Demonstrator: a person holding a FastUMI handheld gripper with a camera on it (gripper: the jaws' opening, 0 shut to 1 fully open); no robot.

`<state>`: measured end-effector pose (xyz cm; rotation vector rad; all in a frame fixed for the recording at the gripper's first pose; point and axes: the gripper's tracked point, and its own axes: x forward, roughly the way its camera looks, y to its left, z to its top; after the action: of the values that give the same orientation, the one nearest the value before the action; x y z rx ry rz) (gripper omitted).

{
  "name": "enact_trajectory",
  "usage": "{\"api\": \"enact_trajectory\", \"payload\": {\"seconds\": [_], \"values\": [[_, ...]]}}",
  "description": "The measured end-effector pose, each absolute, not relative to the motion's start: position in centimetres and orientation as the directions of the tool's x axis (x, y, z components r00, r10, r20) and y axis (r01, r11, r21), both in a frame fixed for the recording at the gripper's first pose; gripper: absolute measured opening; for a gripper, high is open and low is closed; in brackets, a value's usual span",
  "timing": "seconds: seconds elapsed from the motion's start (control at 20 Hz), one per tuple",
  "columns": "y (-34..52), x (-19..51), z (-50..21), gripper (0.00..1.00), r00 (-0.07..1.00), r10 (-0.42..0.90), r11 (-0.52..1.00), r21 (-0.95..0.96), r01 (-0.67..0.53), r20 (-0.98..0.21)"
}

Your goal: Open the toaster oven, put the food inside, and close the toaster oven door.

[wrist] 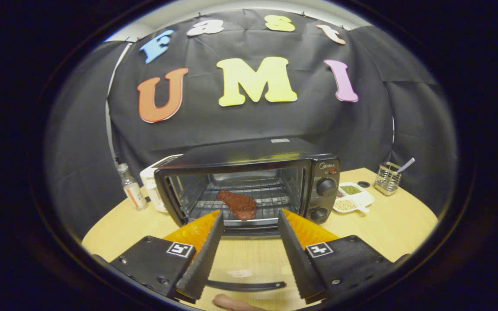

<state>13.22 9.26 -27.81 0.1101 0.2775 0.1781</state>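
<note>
Claw (249,218) spread wide, empty. Black toaster oven (249,183) at 12 o'clock, reddish-brown meat (238,204) on its rack; lowered glass door's black handle (247,286) runs crosswise beneath the fingers.

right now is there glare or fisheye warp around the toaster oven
Gripper view: a light reflection glares on the toaster oven top; fisheye bends the table edge; the steak on the rack stays sharp, just beyond the open gripper.

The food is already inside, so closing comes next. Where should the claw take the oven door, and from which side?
Judging by its pose, grip the door handle, the bar lying crosswise between the open claw's fingers, from above.
</note>
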Motion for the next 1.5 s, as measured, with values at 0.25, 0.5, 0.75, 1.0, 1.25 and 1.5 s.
{"api": "enact_trajectory", "payload": {"seconds": [0.25, 0.5, 0.75, 1.0, 1.25, 1.5], "values": [[10.3, 8.0, -30.0, 0.99, 0.933, 0.173, 0.985, 0.074, -0.158, -0.316], [10.8, 5.3, -36.6, 1.00, 0.882, 0.155, 0.987, 0.033, -0.157, -0.445], [11.7, 4.1, -42.0, 1.00, 0.800, 0.178, 0.983, 0.070, -0.169, -0.574], [12.1, 3.9, -43.4, 1.00, 0.768, 0.176, 0.984, 0.087, -0.156, -0.616], [12.0, 4.2, -43.2, 1.00, 0.775, 0.164, 0.986, 0.089, -0.138, -0.611], [11.6, 4.5, -42.9, 1.00, 0.790, 0.157, 0.986, 0.132, -0.097, -0.592]]}}
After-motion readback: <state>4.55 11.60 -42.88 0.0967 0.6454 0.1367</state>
